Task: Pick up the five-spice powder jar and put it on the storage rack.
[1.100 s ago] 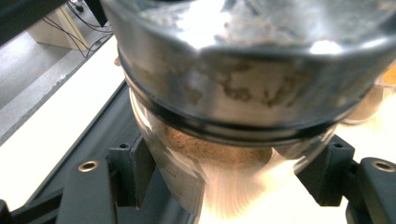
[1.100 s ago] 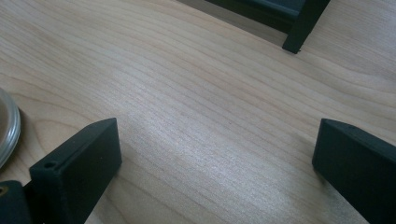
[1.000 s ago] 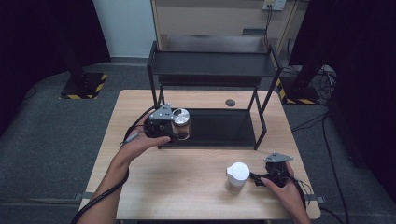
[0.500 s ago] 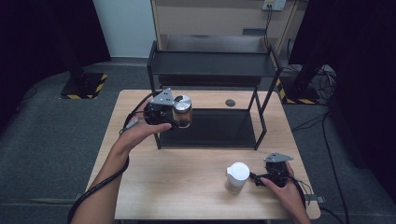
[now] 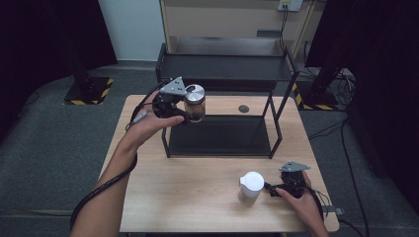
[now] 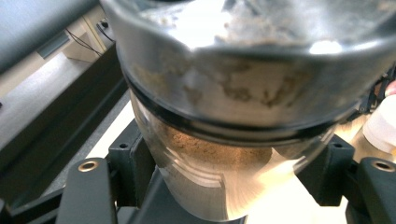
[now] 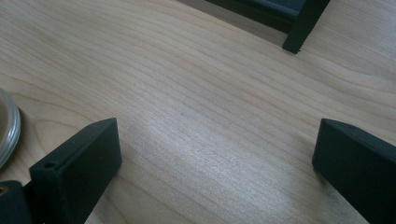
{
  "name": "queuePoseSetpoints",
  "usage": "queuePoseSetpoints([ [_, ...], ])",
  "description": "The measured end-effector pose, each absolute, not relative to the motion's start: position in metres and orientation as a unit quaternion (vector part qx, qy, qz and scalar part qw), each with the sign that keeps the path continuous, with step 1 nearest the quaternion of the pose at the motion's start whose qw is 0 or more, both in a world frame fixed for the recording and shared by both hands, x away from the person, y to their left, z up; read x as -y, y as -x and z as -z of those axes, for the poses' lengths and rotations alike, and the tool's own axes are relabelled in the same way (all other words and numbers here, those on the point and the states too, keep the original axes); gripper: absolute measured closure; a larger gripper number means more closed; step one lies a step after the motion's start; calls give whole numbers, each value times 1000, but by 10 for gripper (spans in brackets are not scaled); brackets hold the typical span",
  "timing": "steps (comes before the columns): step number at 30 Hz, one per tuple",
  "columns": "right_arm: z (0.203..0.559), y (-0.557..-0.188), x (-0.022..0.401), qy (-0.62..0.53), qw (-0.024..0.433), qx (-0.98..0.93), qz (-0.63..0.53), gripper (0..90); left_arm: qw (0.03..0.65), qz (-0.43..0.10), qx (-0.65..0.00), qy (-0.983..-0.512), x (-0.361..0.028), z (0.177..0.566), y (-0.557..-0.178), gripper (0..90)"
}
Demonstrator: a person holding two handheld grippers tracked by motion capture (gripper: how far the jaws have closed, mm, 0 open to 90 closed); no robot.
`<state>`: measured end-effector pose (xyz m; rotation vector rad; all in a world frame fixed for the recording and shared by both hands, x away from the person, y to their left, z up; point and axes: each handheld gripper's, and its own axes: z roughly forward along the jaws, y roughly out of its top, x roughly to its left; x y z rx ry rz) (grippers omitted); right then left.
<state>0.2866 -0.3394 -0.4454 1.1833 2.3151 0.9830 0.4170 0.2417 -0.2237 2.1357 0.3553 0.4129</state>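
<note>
Near me on the right, my right gripper (image 5: 272,187) sits wide open on the wooden table (image 5: 197,197) beside a white jar (image 5: 250,186), and farther left my left gripper (image 5: 185,116) squeezes a silver-lidded jar (image 5: 194,102) up by the black rack (image 5: 222,74).

Glass jar (image 5: 194,102) — silver lid, brown powder — upright, clamped in left hand-held gripper (image 5: 185,110).

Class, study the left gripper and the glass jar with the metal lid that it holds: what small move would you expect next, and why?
Probably a short carry forward and up, to set the glass jar with the metal lid on the black metal rack's top shelf. The left gripper clamps it in the air at the rack's left front post, below that shelf. The right gripper rests open beside the white-lidded container.
</note>
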Motion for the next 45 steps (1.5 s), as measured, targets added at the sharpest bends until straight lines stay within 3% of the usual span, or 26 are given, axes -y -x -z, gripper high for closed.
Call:
queuePoseSetpoints([
  [24, 445, -287, 339, -419, 180, -820, -347, 20, 458, -199, -179, -847, -235, 170, -400, 295],
  [45, 445, -287, 339, -420, 179, -819, -347, 20, 453, -239, -259, -819, -211, 145, -399, 294],
])
